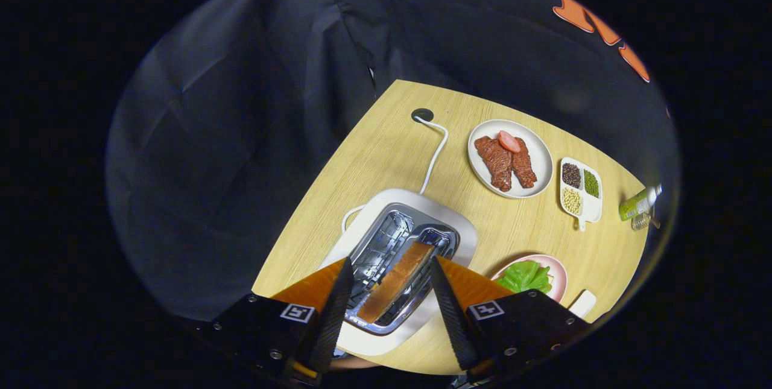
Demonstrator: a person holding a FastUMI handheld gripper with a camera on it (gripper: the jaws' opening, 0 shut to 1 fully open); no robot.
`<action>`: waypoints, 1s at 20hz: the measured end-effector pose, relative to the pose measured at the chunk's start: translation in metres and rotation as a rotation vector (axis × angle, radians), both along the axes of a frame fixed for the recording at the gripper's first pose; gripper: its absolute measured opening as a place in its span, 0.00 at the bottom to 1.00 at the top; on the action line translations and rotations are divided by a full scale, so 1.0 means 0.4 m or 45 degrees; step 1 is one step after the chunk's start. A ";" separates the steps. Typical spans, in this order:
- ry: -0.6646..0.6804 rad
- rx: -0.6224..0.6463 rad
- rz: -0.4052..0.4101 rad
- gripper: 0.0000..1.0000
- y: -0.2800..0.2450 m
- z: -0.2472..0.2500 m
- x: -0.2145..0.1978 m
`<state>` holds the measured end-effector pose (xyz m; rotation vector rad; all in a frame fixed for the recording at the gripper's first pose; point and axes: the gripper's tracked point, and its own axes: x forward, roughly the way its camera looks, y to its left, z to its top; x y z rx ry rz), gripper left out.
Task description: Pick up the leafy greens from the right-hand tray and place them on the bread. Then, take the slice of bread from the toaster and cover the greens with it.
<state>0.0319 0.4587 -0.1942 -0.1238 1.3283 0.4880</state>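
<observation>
Directly below the gripper [386, 292] sits the white toaster with a silver metal top [410, 226] on the round pale wooden table [386, 148]. The two black fingers stand spread wide apart, pressing on nothing. Between them, the golden-brown slice of bread [395, 283] stands up out of the toaster's slot, apart from both fingers. Just beside the toaster, past the right finger, is the pink plate [558, 268] carrying the green leafy lettuce [525, 276]; whether bread lies under the greens cannot be told. Beyond the toaster, a white power cord [435, 154] runs to a dark hole in the tabletop. Also beyond the toaster rests a white round plate [540, 154] with brown meat pieces [505, 163], and farther along, a white divided dish of beans [580, 190] and a green bottle [639, 202] lying near the table's edge.
</observation>
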 end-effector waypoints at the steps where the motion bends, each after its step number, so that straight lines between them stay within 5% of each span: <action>1: 0.010 -0.020 0.010 0.74 -0.001 -0.007 -0.004; 4: -0.004 -0.059 0.006 0.58 -0.016 -0.017 -0.008; 7: 0.013 -0.028 -0.030 0.25 -0.030 -0.015 -0.008; 9: 0.020 0.024 -0.060 0.17 -0.035 0.012 -0.001; 16: -0.072 0.197 -0.049 0.15 -0.048 0.120 0.001; 20: -0.093 0.333 -0.127 0.15 -0.076 0.182 0.022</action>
